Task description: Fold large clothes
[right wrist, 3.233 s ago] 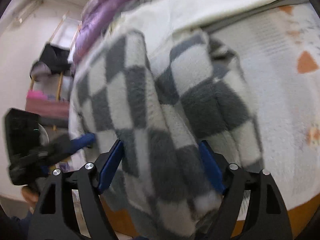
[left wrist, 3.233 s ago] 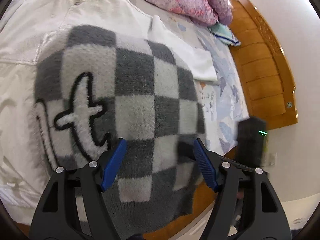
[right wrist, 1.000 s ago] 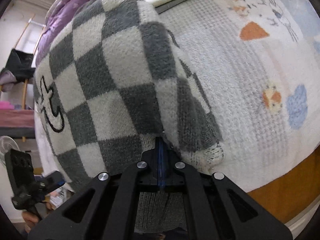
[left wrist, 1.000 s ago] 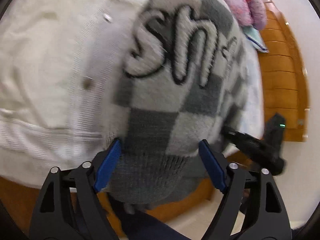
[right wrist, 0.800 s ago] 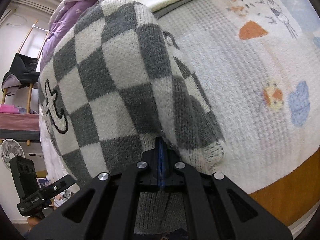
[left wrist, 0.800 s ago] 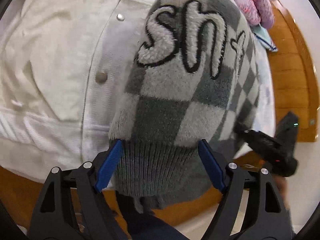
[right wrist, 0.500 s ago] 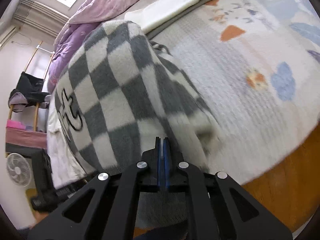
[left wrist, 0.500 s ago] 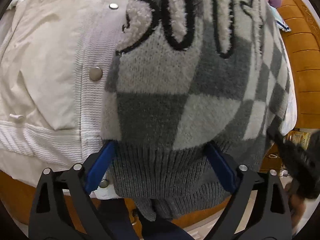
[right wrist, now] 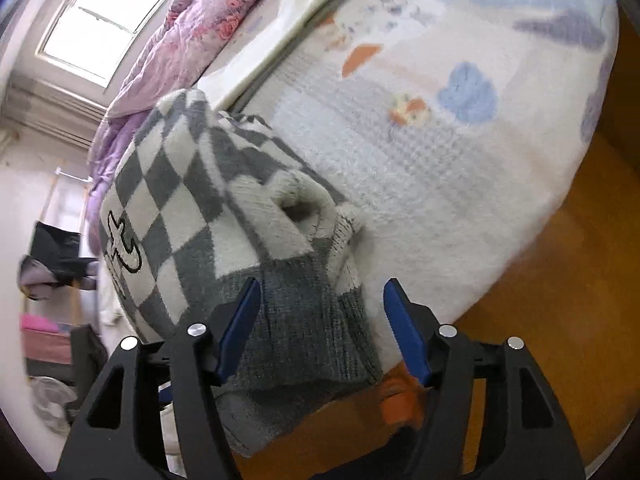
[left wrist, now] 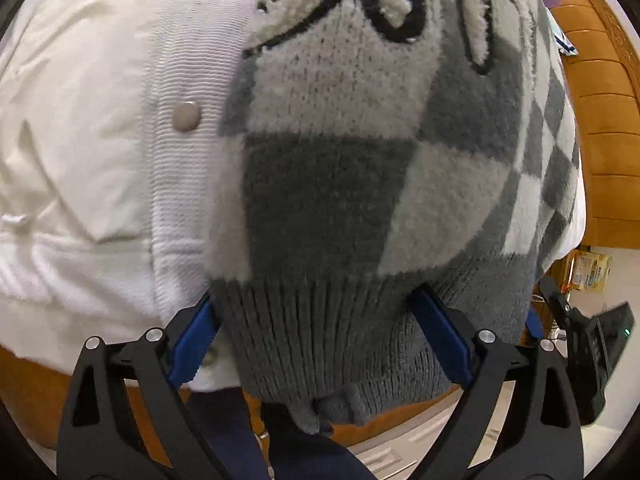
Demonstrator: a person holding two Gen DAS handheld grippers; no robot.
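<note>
- Broadly, the bed (right wrist: 460, 184) with its animal-print cover fills the right wrist view, its wooden frame (left wrist: 600, 120) showing at the right of the left wrist view; a pink and purple quilt (right wrist: 168, 40) is heaped at the far end under a window (right wrist: 100, 12).
- Beside that, a cream snap-button jacket (left wrist: 88, 120) lies spread on the bed, partly under the task garment.
- Next, the checkered sweater (left wrist: 360, 160), grey and off-white with fuzzy black-outlined lettering, lies bunched at the near edge of the bed, its ribbed grey hem (right wrist: 304, 320) hanging over the side toward both cameras.
- Smaller, the left gripper (left wrist: 320, 328) has its blue pads spread wide to either side of the hem, which bulges between them; whether they press the knit I cannot tell.
- Likewise, the right gripper (right wrist: 320, 320) is released, fingers parted around the hem's other end and holding nothing.
- Judging by the lie of it, the sweater looks doubled over itself into a lumpy bundle, so some folding is done; squaring the edges and a further fold seem left, and the jacket looks untouched.
</note>
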